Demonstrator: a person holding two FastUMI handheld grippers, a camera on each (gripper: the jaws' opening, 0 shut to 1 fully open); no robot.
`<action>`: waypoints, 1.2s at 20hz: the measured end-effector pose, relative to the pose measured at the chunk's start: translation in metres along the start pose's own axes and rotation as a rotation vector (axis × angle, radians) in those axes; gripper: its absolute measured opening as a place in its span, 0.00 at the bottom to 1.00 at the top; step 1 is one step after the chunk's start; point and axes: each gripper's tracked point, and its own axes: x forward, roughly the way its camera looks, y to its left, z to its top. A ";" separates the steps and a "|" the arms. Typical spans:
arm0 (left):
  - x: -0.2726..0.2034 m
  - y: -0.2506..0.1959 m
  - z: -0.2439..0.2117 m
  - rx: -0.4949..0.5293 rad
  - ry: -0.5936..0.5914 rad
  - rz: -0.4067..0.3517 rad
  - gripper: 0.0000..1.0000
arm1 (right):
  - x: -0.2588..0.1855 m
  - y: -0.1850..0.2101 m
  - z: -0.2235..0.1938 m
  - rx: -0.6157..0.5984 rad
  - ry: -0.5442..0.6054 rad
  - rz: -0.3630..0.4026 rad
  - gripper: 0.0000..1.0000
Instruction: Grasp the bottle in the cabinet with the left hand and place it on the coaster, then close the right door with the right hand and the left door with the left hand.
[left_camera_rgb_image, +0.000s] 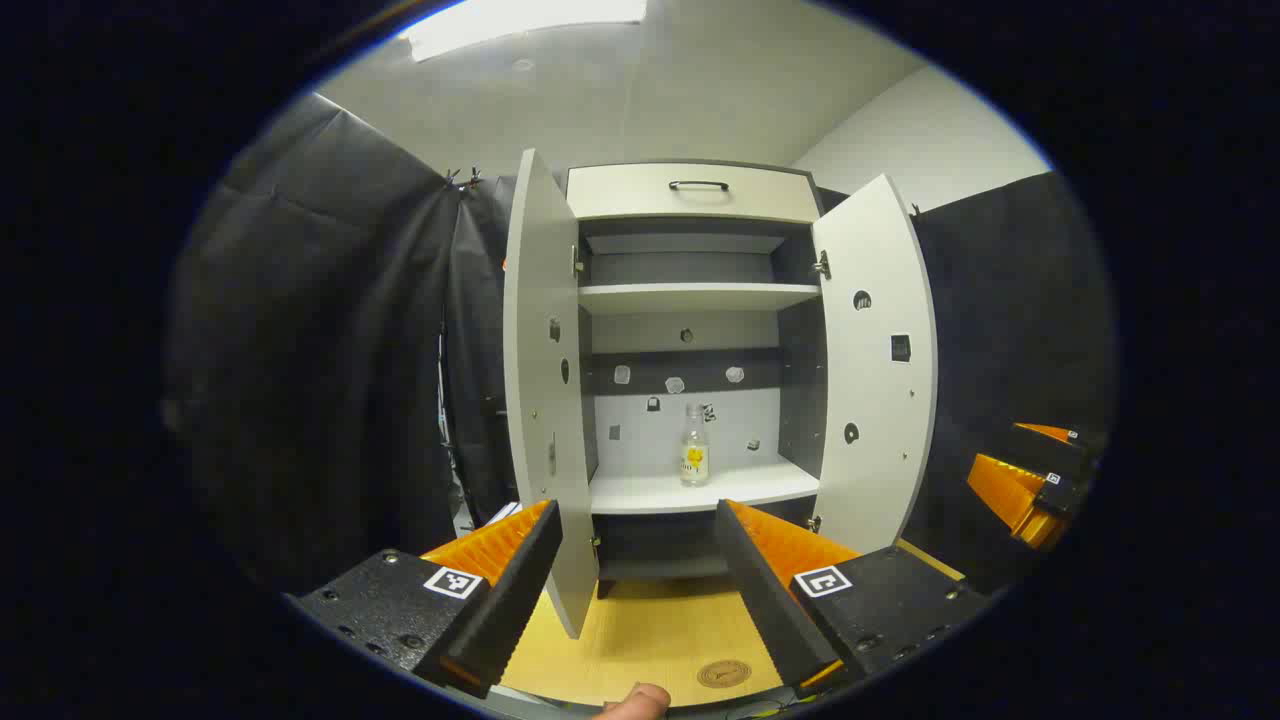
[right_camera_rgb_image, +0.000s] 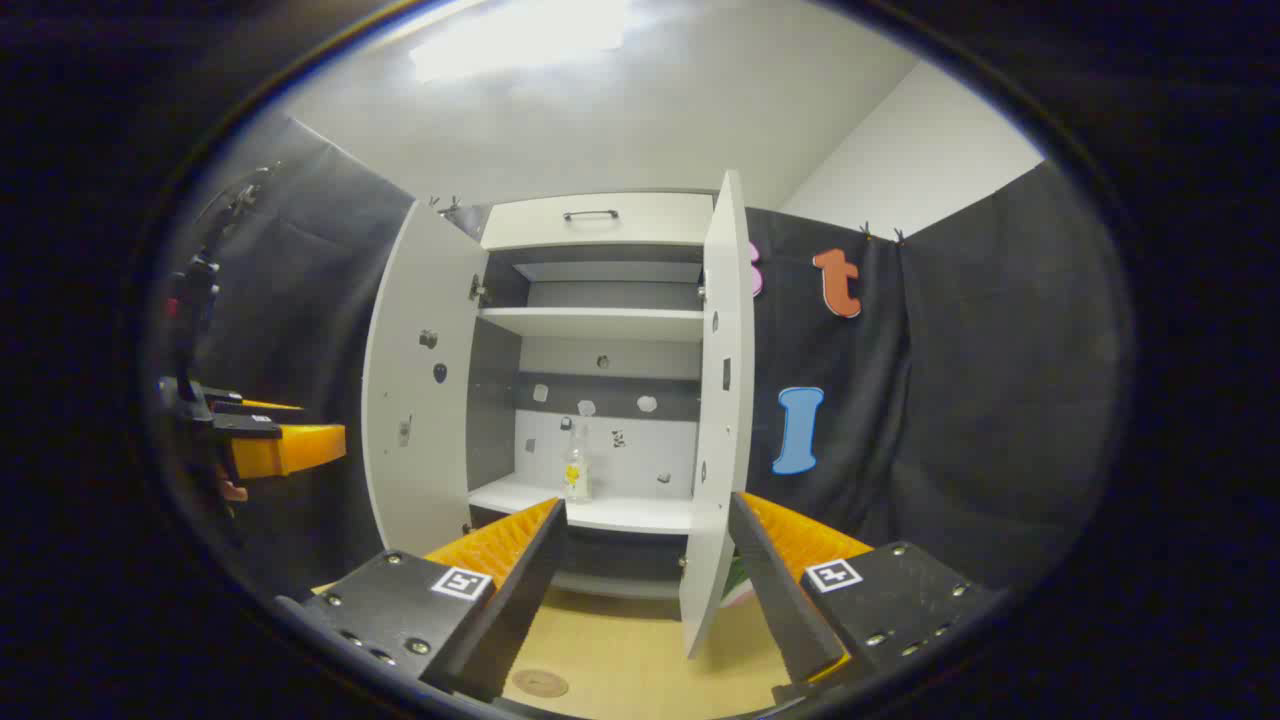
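Standing upright on the lower shelf (left_camera_rgb_image: 700, 492) of the open cabinet (left_camera_rgb_image: 692, 195), the bottle (left_camera_rgb_image: 694, 446) is small and clear with a yellow label; both doors hang wide. Left gripper (left_camera_rgb_image: 633, 570) and right gripper (right_camera_rgb_image: 645, 575) are spread apart, holding nothing; the round coaster (left_camera_rgb_image: 724, 673) lies on the wooden table (left_camera_rgb_image: 640, 640) near them

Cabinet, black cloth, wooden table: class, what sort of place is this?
Probably a staged recording booth, not a home: black cloth hangs around a lone white cabinet holding one bottle, with a coaster on the table.
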 end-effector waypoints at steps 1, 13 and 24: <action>0.005 -0.002 0.002 -0.010 -0.012 -0.004 0.98 | 0.004 0.000 -0.006 0.005 0.008 0.003 0.98; 0.112 0.000 -0.038 -0.047 0.060 -0.055 0.98 | 0.091 0.006 -0.016 -0.014 0.040 -0.009 0.93; 0.286 -0.047 -0.065 -0.116 0.017 -0.123 0.98 | 0.144 0.017 -0.046 0.007 0.113 0.020 0.96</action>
